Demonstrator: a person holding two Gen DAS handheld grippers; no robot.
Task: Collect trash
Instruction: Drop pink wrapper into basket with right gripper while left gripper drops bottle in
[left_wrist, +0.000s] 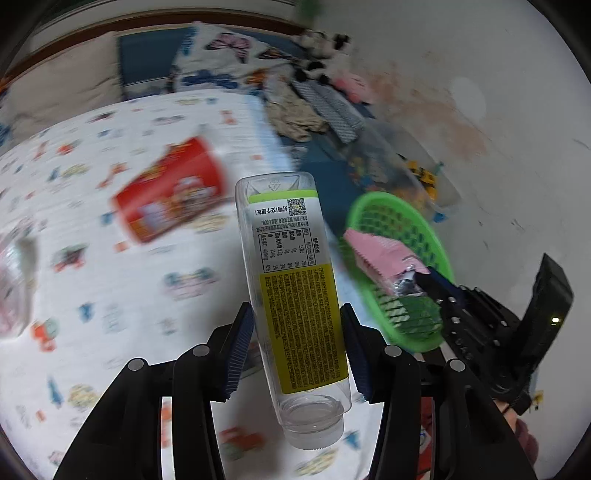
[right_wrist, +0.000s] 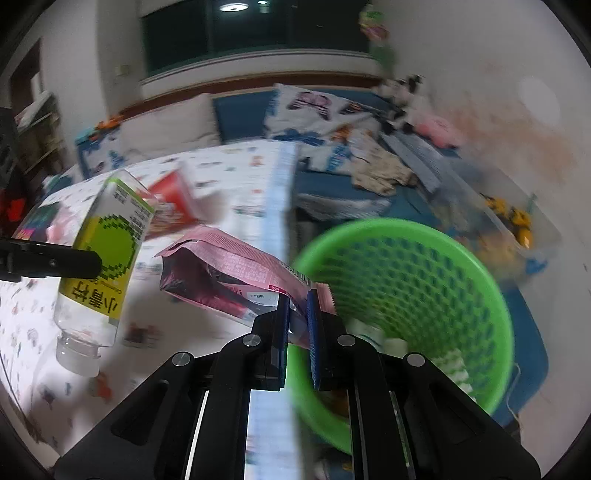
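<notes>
A: Which step are we at, would you say?

B: Carrying, by my judgement. The left claw pinches a clear bottle with a yellow-green label, cap end toward the camera, in the middle of the left wrist view. The right claw is pressed together on the corner of a pink wrapper, centre of the right wrist view.

A: And the bin?

B: A green basket fills the lower right of the right wrist view, with some pale scraps already lying in it. It stands beside the bed, whose patterned sheet takes up the left of both frames.

A: Is the wrapper over the basket yet?

B: Its pinched corner sits at the rim's left edge; most of it hangs over the bed. The bottle is further left, well apart from the rim.

A: So next?

B: Probably bring each load above the opening, then spread the claw so it falls inside. A red cup lies on the sheet, left of centre in the left wrist view, not yet collected.
</notes>
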